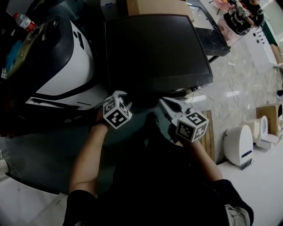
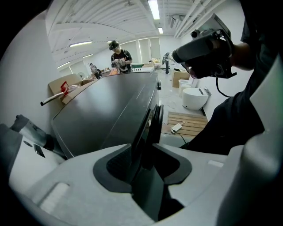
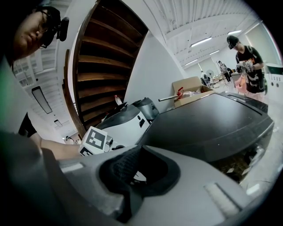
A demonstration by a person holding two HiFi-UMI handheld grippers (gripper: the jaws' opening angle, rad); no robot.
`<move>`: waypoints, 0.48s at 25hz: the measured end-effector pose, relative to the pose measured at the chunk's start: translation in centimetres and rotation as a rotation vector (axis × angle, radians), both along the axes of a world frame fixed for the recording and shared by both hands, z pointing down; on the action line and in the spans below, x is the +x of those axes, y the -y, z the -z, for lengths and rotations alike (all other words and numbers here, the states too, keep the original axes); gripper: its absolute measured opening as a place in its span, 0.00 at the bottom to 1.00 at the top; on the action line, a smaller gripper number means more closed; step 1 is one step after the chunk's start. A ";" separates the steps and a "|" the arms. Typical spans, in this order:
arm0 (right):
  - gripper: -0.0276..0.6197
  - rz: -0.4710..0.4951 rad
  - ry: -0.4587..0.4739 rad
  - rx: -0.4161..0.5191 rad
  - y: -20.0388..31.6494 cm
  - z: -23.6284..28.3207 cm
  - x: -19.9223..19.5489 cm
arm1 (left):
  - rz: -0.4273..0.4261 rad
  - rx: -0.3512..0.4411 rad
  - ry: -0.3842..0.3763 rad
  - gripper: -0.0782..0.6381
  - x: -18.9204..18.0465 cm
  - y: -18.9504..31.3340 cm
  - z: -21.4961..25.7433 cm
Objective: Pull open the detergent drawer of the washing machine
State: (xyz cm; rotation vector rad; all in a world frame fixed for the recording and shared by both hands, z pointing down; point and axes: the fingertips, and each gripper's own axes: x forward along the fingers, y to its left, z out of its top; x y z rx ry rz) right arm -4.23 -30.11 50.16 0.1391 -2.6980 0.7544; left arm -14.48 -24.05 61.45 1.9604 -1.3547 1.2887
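Floor [image 1: 250, 75]: pale, glossy, stone-look. Slatted wooden pallet [image 1: 208, 132] lies flat on it, with white rounded appliances [image 1: 239, 145] just beside. Cardboard box [image 1: 159, 6] at the far side. Ceiling [image 2: 110, 17] is white and ribbed, tube lights [image 2: 154, 9] lit. Dark wooden slatted structure [image 3: 106, 57], stair or shelving, stands against a white wall [image 3: 154, 66]. A person [image 2: 119, 55] stands far off.

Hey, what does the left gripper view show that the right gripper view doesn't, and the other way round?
Only the left gripper view: a wooden pallet and a rounded white appliance beside it. Only the right gripper view: a dark wooden staircase. Both: the washing machine with its dark top, an open cardboard box beyond it, and a person standing in the background.
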 end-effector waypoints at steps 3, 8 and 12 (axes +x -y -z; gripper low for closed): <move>0.05 -0.003 -0.002 -0.006 0.4 -0.3 0.3 | -0.043 -0.040 0.023 0.32 0.3 -0.1 -1.0; 0.05 -0.015 -0.004 -0.020 1.2 -0.7 0.8 | -0.076 -0.054 0.083 0.32 0.0 0.1 -1.4; 0.05 -0.018 -0.004 -0.029 1.5 -0.7 1.1 | -0.118 -0.070 0.168 0.29 -0.1 0.2 -1.6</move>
